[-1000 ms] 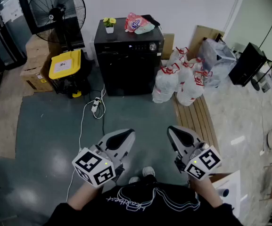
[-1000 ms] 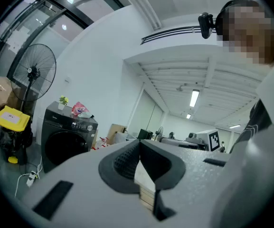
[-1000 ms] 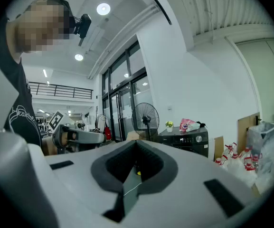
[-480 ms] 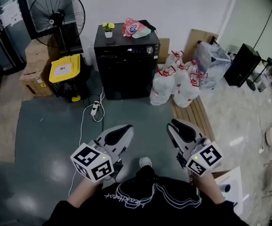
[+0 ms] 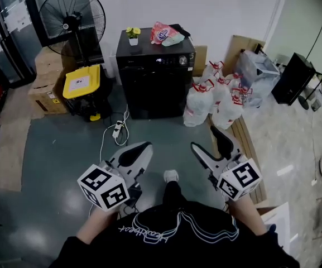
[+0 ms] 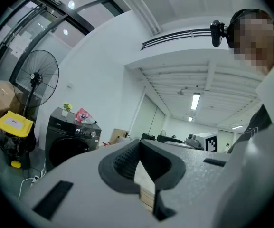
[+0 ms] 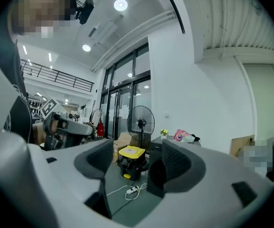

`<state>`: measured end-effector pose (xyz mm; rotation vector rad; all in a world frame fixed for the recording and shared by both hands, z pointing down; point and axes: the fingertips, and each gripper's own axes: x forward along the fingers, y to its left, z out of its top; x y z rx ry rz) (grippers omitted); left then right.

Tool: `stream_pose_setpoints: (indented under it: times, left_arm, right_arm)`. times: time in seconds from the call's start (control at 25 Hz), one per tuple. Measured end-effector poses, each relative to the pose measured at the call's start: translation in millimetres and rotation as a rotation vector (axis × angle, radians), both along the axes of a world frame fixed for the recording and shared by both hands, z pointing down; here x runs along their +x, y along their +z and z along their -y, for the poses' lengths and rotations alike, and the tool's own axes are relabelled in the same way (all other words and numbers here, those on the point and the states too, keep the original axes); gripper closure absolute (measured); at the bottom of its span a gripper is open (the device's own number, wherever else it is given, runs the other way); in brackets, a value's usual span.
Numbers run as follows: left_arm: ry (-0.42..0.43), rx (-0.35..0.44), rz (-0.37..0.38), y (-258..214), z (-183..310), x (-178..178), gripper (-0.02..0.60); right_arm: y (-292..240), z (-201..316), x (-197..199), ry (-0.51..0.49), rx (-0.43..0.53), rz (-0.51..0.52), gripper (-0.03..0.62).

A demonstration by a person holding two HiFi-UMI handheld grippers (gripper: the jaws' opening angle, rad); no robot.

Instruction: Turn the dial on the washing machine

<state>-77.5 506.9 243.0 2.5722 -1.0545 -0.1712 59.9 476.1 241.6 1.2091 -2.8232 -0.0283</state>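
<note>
Zero progress: dial [image 5: 182, 61] on washing machine [image 5: 155, 80] well ahead, untouched; right gripper [image 5: 204, 140] jaws opening, empty; left gripper [image 5: 147, 146] closed, empty.

I look down at my two claws, held low in front of my black shirt. My left claw [image 5: 140, 148] has its jaws together. My right claw [image 5: 206, 140] is opening its jaws, and only the grey floor [image 5: 54, 149] shows between them. Well away from both claws, the black washing machine [image 5: 155, 88] stands by the white wall. Its round dial [image 5: 182, 61] is near the top right. A little plant [image 5: 132, 33] and a pink bag [image 5: 162, 33] sit on top. A big fan [image 5: 72, 15] and a yellow bin [image 5: 81, 85] stand on its left, white bags [image 5: 205, 102] on its right.
</note>
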Motion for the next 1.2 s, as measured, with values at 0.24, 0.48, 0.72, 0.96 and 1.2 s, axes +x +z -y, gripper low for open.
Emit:
stream_pose_setpoints:
  times: [0.24,0.48,0.72,0.96,1.2]
  left_arm:
    - [-0.046,-0.019,0.011,14.8,47.5,-8.2,0.577]
    - [-0.069,-0.049,0.023,36.4,122.4,-5.3,0.577]
    - [-0.093,-0.097,0.015,52.2,231.3,8.0,0.577]
    - [-0.123,-0.118,0.028,58.4,336.4,20.6,0.577]
    - [-0.126,-0.118,0.04,58.6,411.6,32.8,0.577]
  right_arm:
    - [18.2,55.1,0.3,-0.007,-0.012,0.011,0.267]
    - [40.8,134.9,8.8,-0.006,-0.039,0.019,0.255]
    - [60.3,242.7,25.1,-0.003,-0.09,0.014,0.247]
    - [71.0,345.6,36.1,-0.017,-0.127,0.025,0.247]
    - [77.4,415.4,45.7,-0.015,-0.145,0.016,0.247]
